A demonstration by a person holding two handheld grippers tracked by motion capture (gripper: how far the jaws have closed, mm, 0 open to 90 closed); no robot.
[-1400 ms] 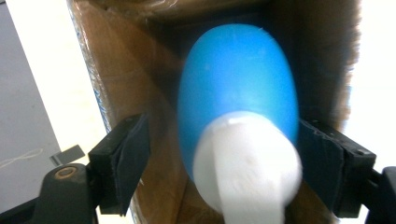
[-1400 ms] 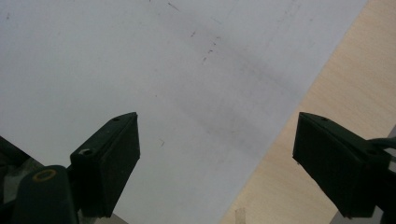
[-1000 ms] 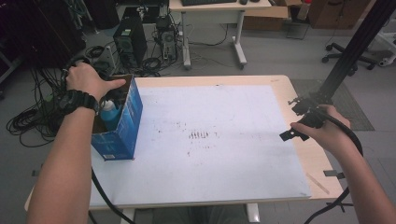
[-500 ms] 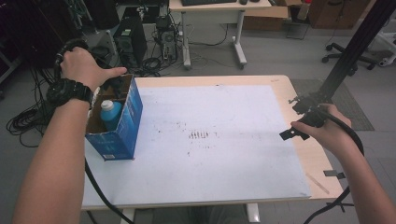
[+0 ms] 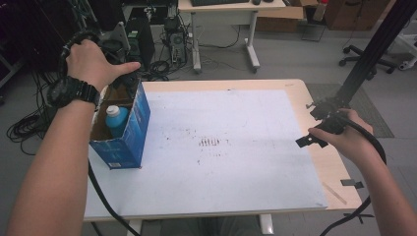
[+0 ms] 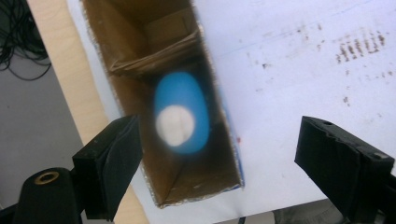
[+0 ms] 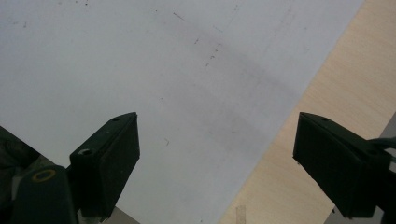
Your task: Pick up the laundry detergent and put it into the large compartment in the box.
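Hovered left gripper [image 6: 217,154] above box [image 5: 129,129] at table's [image 5: 295,91] left edge, jaws just opened wide and empty to leave bottle [image 6: 181,112] upright inside, with right gripper [image 7: 217,163] also wide open, holding nothing, parked over mat's [image 5: 236,123] right edge.
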